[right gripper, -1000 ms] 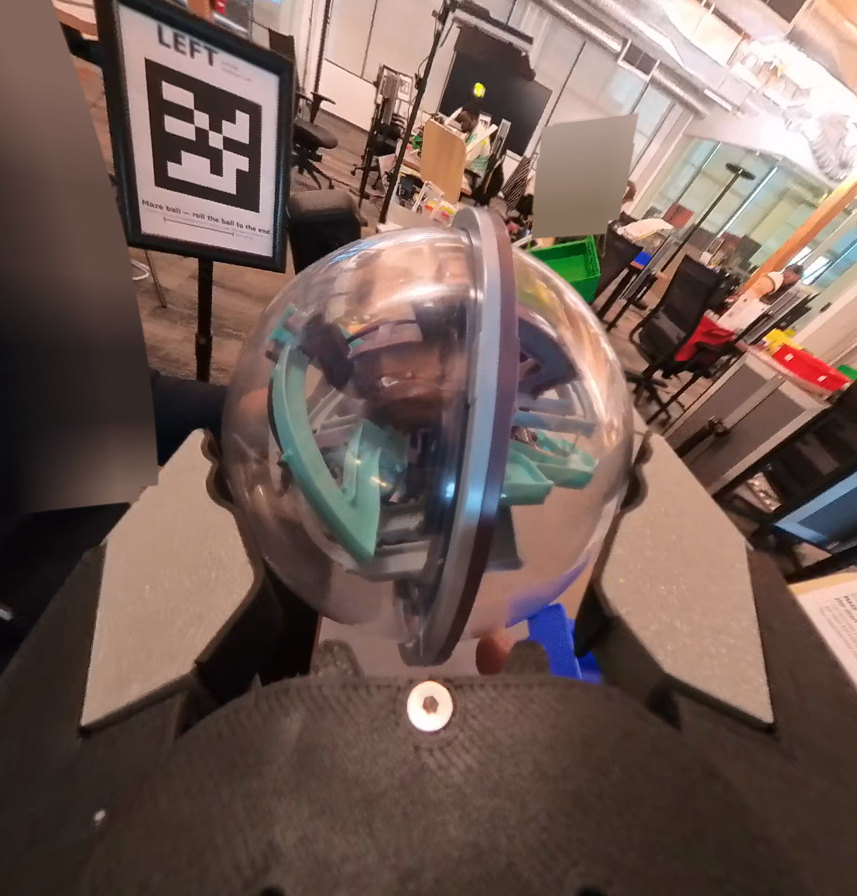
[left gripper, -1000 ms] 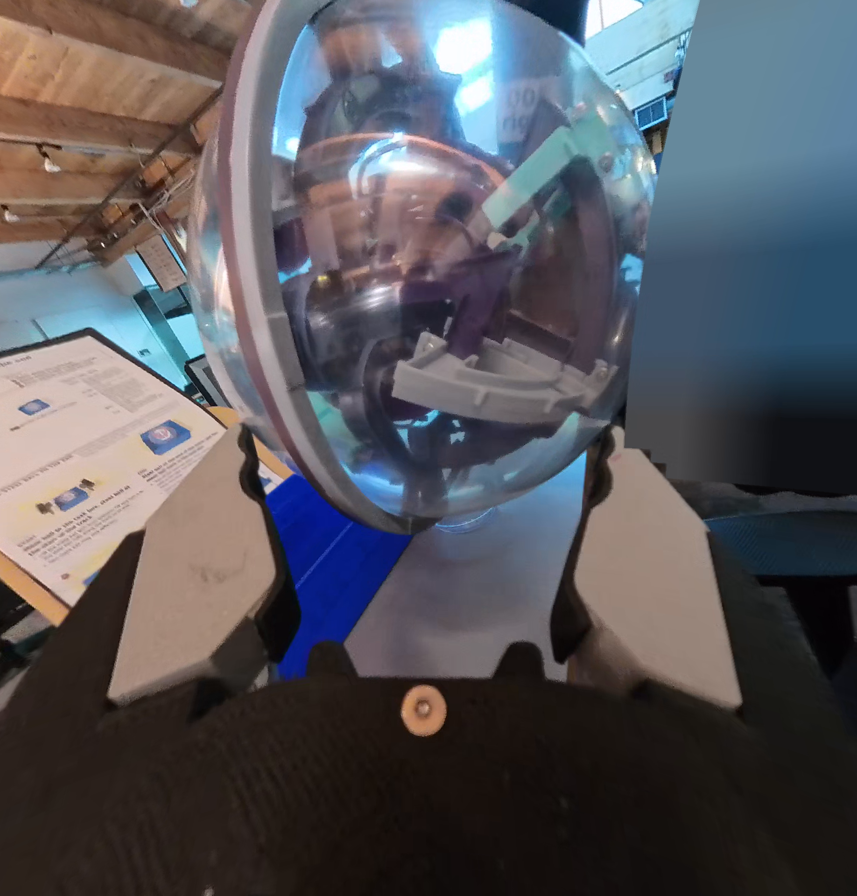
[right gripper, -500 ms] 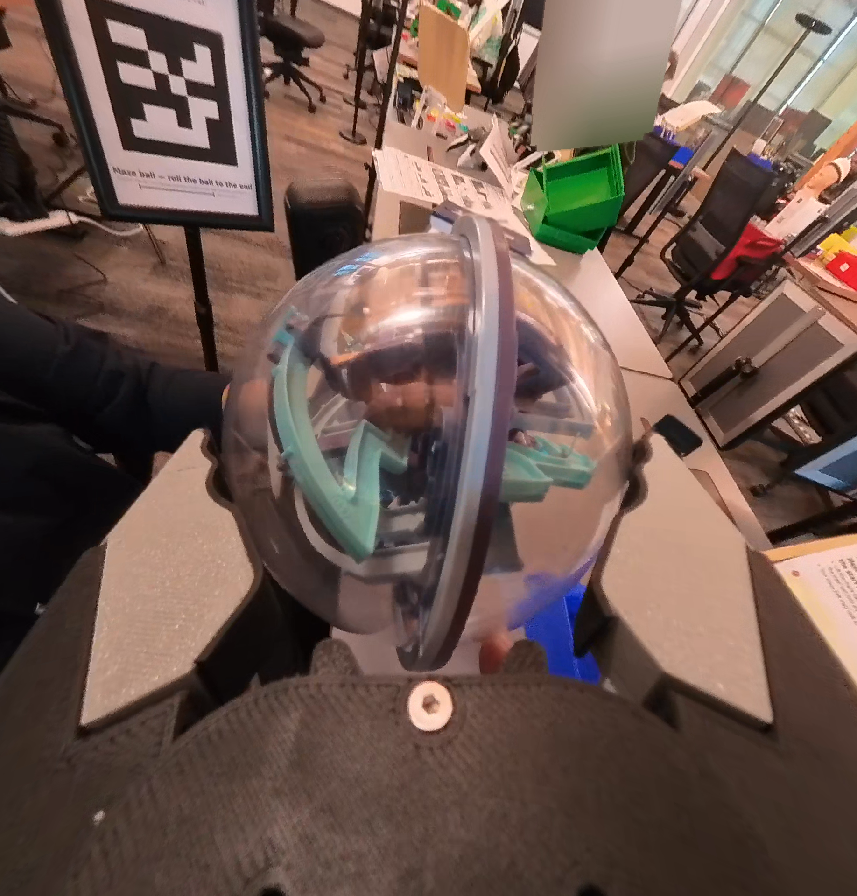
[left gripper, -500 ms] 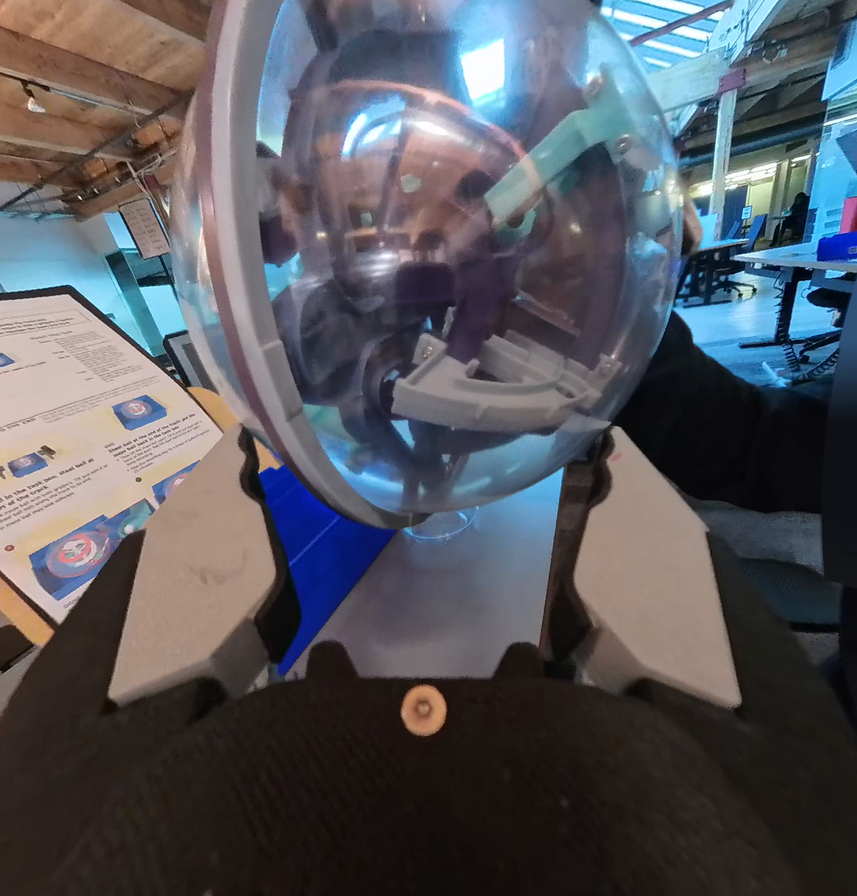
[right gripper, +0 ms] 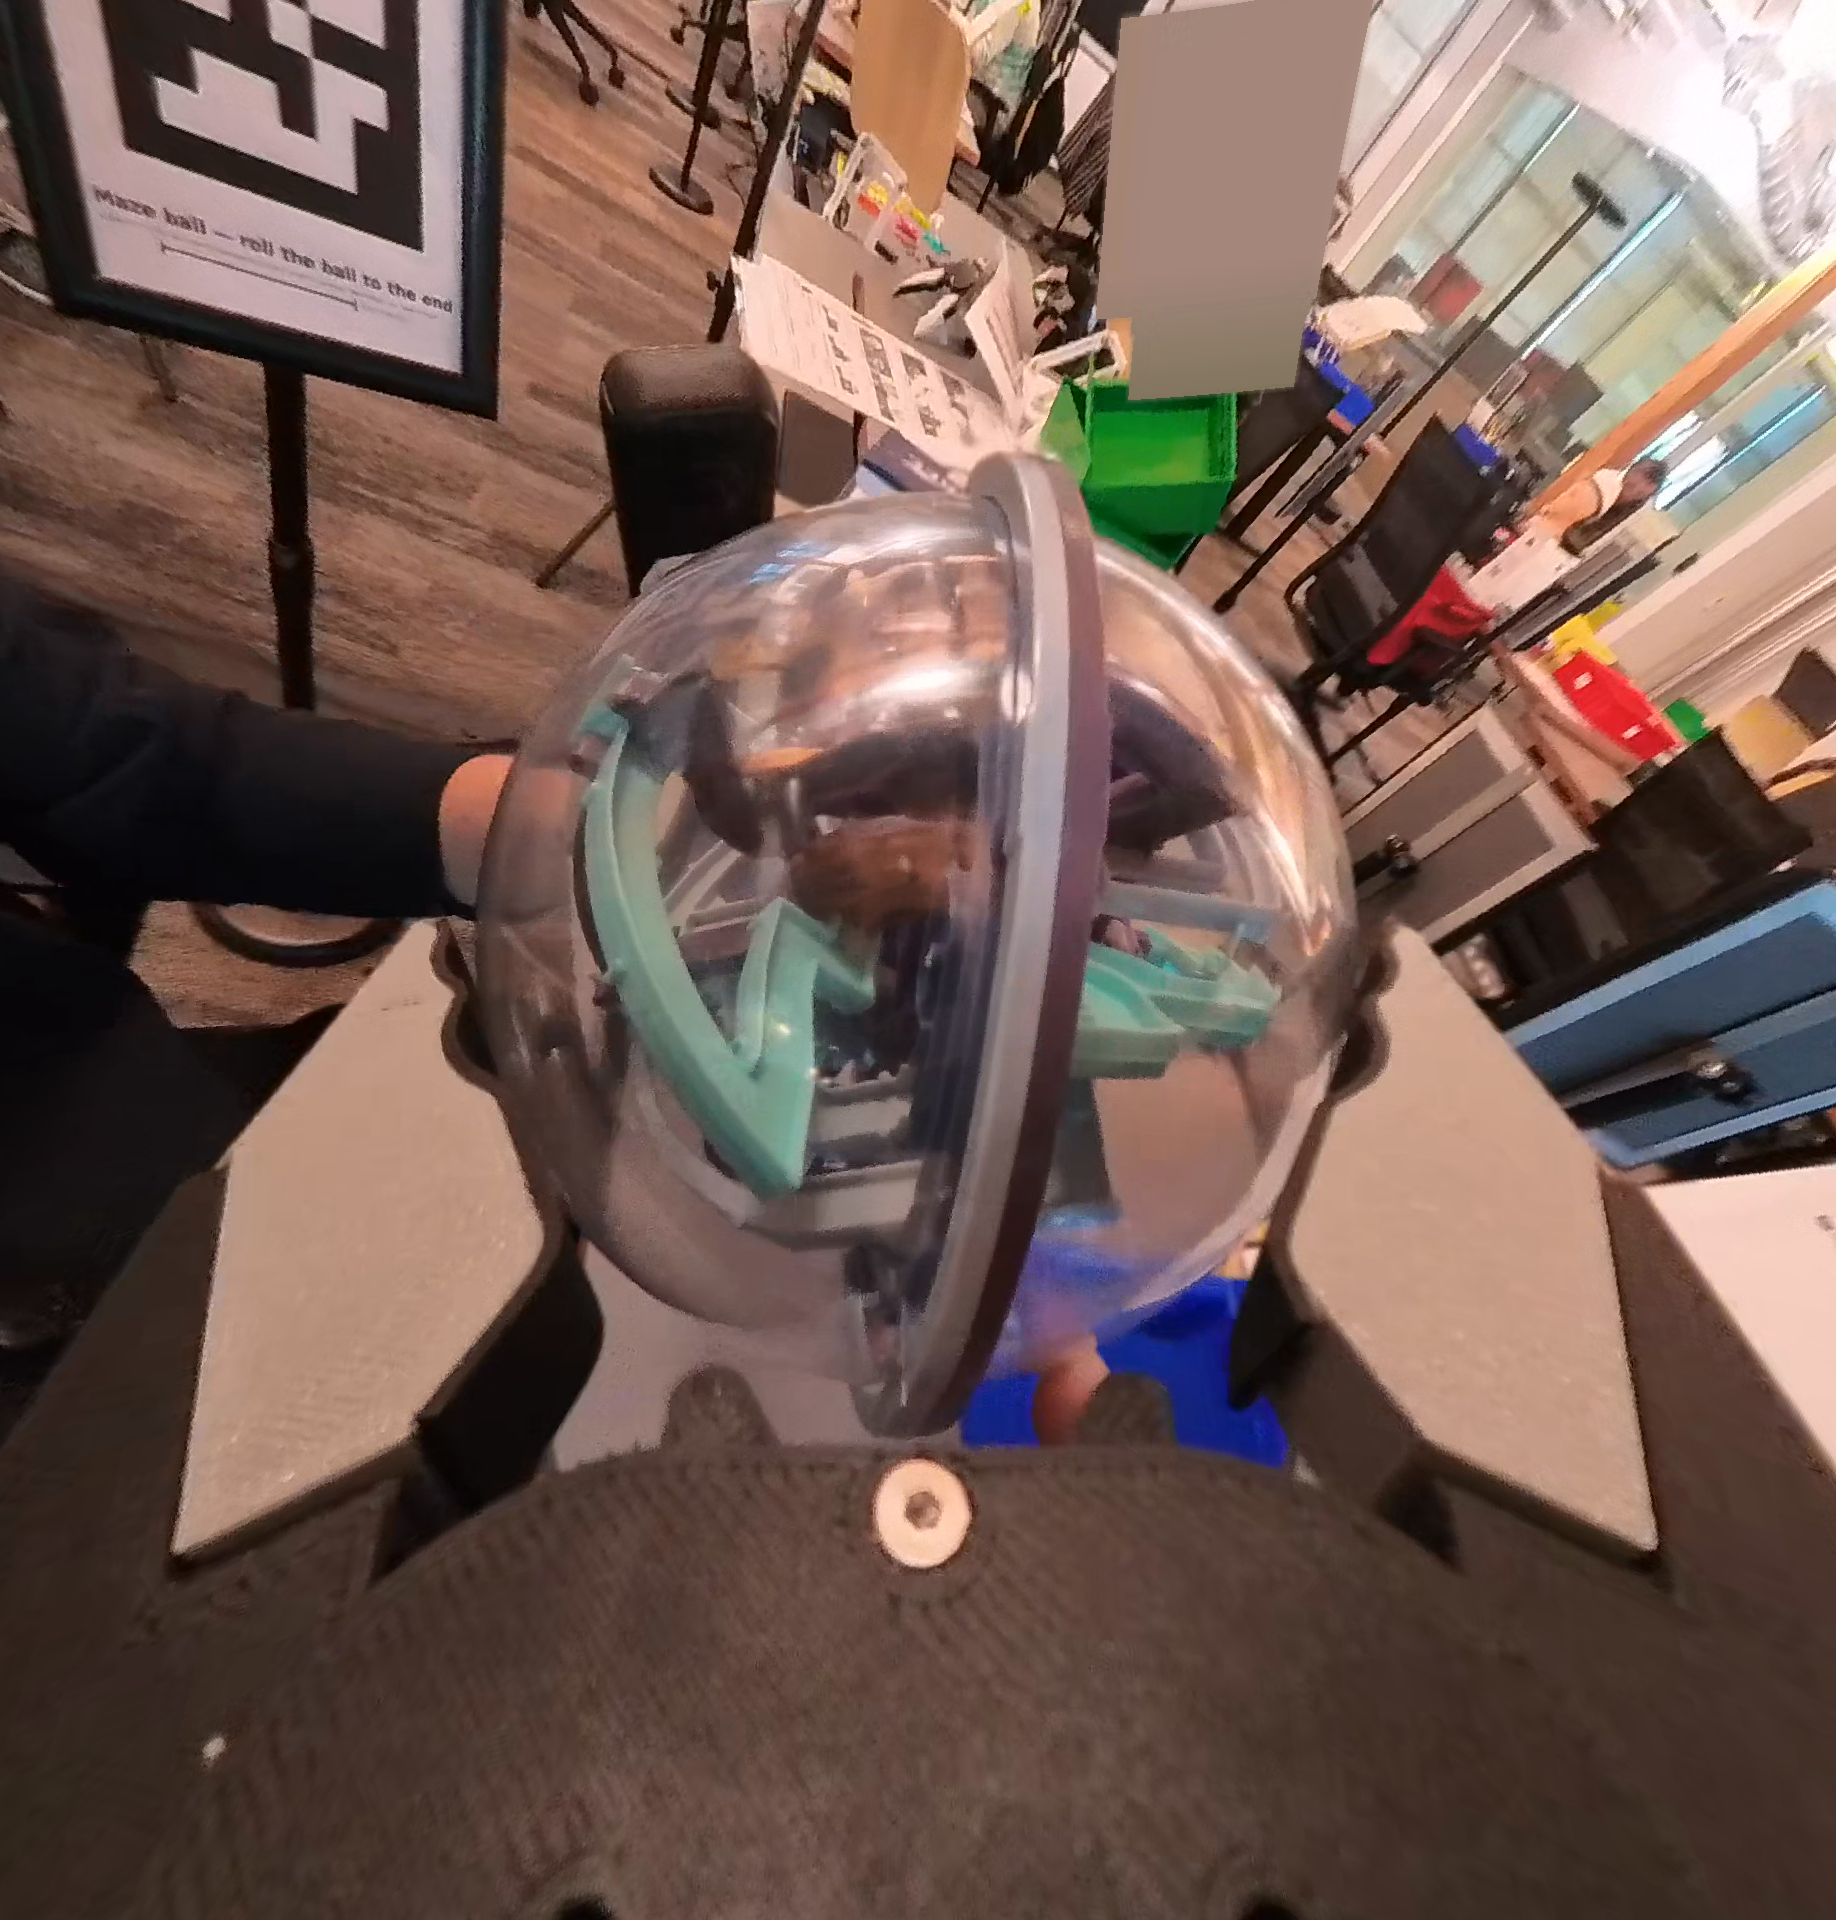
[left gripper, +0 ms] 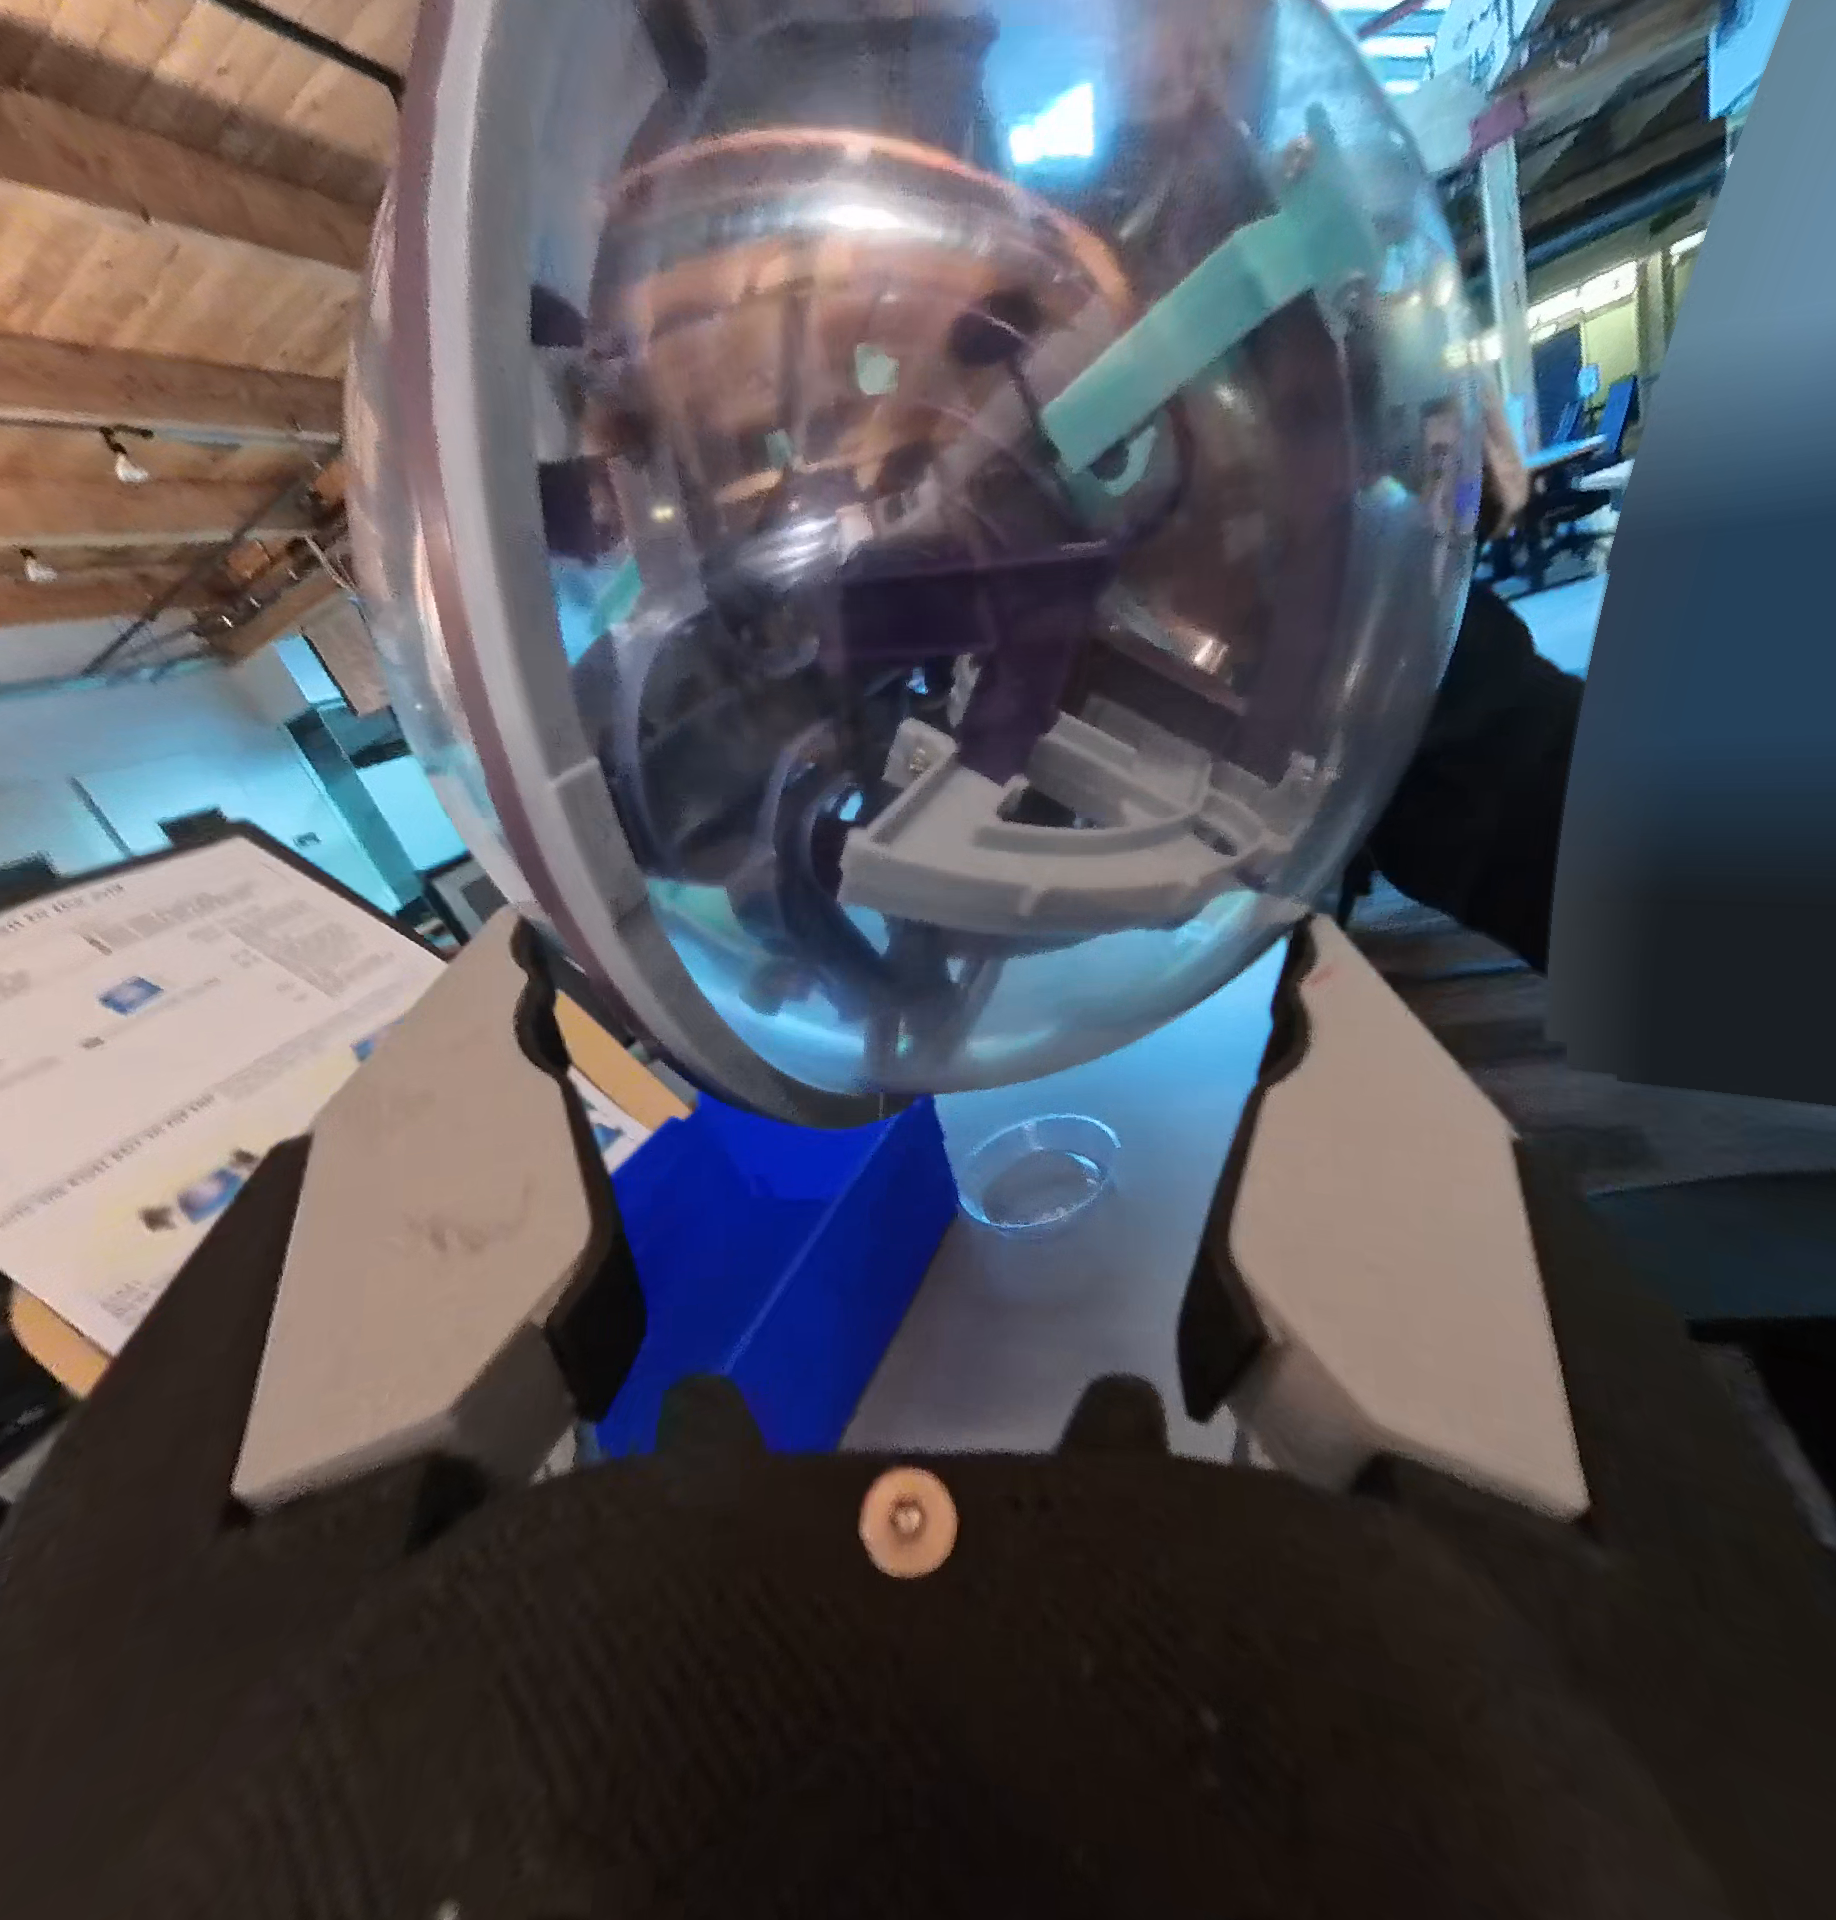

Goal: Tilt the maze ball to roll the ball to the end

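left gripper (left gripper: 909,935): jaws wide, both fingertips against the lower sides of the maze ball (left gripper: 945,520)
right gripper (right gripper: 909,997): jaws wide, pads pressed on the maze ball's flanks, sphere clamped
left arm: dark sleeve (right gripper: 166,800), wrist reaching in behind the sphere

A framed sign (right gripper: 259,156) on a black stand carries a black-and-white square code with a printed caption beneath. A printed instruction sheet (left gripper: 155,1049) carries small blurred text, unreadable.
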### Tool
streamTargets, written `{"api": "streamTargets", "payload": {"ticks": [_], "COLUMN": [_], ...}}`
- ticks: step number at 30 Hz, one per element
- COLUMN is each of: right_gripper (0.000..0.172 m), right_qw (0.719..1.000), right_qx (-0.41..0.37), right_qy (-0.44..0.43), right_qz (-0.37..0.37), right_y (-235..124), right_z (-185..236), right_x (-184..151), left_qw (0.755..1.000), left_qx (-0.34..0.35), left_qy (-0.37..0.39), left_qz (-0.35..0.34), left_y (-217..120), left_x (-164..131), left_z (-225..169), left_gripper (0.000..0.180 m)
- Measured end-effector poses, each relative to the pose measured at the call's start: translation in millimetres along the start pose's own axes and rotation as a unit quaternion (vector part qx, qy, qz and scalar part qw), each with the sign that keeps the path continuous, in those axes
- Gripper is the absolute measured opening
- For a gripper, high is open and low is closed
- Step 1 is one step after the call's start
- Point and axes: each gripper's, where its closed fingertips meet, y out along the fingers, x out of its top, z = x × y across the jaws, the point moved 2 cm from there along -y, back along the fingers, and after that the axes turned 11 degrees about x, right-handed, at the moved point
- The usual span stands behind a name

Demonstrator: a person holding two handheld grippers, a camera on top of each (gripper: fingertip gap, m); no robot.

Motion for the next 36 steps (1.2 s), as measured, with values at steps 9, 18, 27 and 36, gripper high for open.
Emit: {"api": "streamTargets", "payload": {"ticks": [9, 18, 27, 36], "right_gripper": [0.157, 0.157, 0.157, 0.157], "right_qw": [0.986, 0.989, 0.993, 0.993], "right_qx": [-0.038, -0.027, -0.019, -0.016], "right_qy": [-0.152, -0.138, -0.119, -0.111], "right_qz": [-0.051, -0.053, -0.007, 0.021], "right_y": [-24.8, -47.6, -48.4, -44.8], "right_z": [14.8, 6.4, 5.4, 5.0], "right_x": [14.0, 34.9, 37.3, 31.3], "left_qw": [0.982, 0.985, 0.992, 0.993], "left_qx": [0.033, 0.038, 0.038, 0.039], "left_qy": [0.178, 0.162, 0.121, 0.108], "left_qz": [0.043, 0.037, 0.019, 0.026], "left_y": [12.9, 27.9, 34.4, 35.9], "left_x": [23.3, 52.1, 48.5, 39.5], "left_z": [-1.0, -2.0, -6.2, -7.1], "left_gripper": [0.134, 0.134, 0.135, 0.134]}}
